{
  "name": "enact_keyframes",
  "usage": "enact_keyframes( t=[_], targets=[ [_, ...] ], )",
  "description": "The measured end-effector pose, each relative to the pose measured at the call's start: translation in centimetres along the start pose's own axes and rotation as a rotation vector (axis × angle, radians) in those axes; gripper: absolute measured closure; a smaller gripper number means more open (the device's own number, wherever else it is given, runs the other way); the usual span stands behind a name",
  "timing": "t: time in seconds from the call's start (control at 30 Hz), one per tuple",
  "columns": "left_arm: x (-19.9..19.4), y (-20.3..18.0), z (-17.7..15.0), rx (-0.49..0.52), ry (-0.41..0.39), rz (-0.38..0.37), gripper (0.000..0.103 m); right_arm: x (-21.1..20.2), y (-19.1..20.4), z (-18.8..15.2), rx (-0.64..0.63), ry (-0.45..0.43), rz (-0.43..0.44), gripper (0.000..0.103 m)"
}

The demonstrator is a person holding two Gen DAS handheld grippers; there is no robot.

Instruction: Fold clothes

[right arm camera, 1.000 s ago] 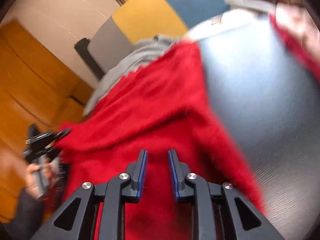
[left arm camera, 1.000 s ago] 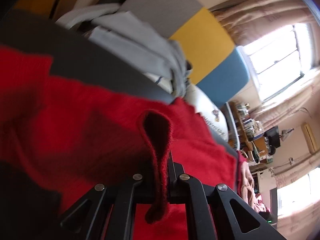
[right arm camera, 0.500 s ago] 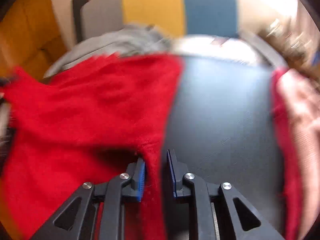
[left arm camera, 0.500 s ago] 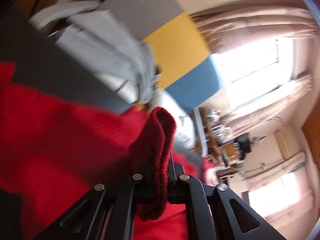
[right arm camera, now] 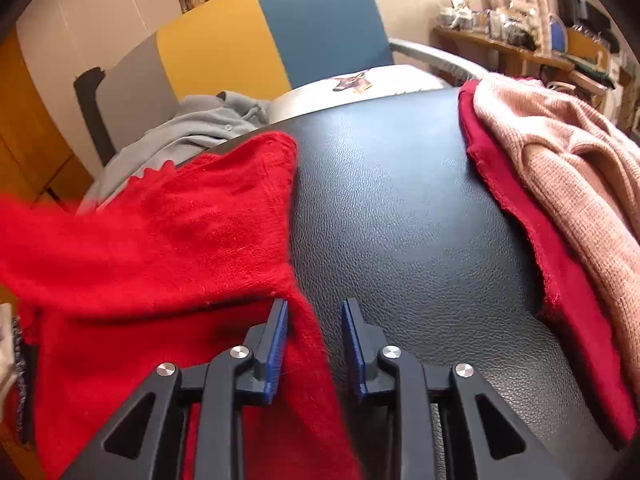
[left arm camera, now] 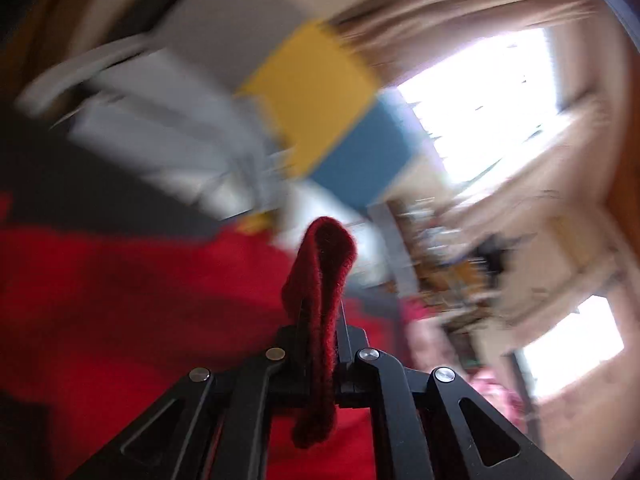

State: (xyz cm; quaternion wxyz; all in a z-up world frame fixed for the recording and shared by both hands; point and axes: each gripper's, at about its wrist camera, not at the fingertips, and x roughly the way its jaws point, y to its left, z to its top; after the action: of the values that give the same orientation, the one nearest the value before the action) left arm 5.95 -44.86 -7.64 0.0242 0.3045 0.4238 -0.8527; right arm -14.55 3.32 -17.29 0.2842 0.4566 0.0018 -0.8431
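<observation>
At the bottom centre of the left wrist view, the left gripper (left arm camera: 320, 320) is clamped on a doubled edge of the red sweater (right arm camera: 168, 240). The right gripper (right arm camera: 314, 344) stands parted, one blue pad brushing the knit edge, which calls for a matching pinch. Beyond, the sweater lies on the left side of the black table (right arm camera: 400, 208), the pink sweater (right arm camera: 560, 168) heaped at the right.

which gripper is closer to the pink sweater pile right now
Right. The right gripper hangs open over the black table, with the pink sweater just off to its side. The left gripper is shut on the red sweater, farther away.
</observation>
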Motion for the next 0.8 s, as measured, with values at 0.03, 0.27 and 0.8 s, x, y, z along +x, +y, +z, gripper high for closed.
enact_keyframes(
  t=[0.03, 0.27, 0.8],
  targets=[
    [0.5, 2.8, -0.9, -0.038, 0.026, 0.057, 0.097, -0.2, -0.2, 0.0, -0.015, 0.011, 0.004, 0.076],
    [1.0, 11.0, -4.5, -0.21, 0.067, 0.026, 0.094, -1.9, 0.2, 2.0, -0.024, -0.01, 0.065, 0.076],
    [-1.0, 4.9, -1.2, 0.069, -0.049, 0.037, 0.096, 5.2, 10.3, 4.2, -0.282, -0.021, 0.026, 0.076]
  ],
)
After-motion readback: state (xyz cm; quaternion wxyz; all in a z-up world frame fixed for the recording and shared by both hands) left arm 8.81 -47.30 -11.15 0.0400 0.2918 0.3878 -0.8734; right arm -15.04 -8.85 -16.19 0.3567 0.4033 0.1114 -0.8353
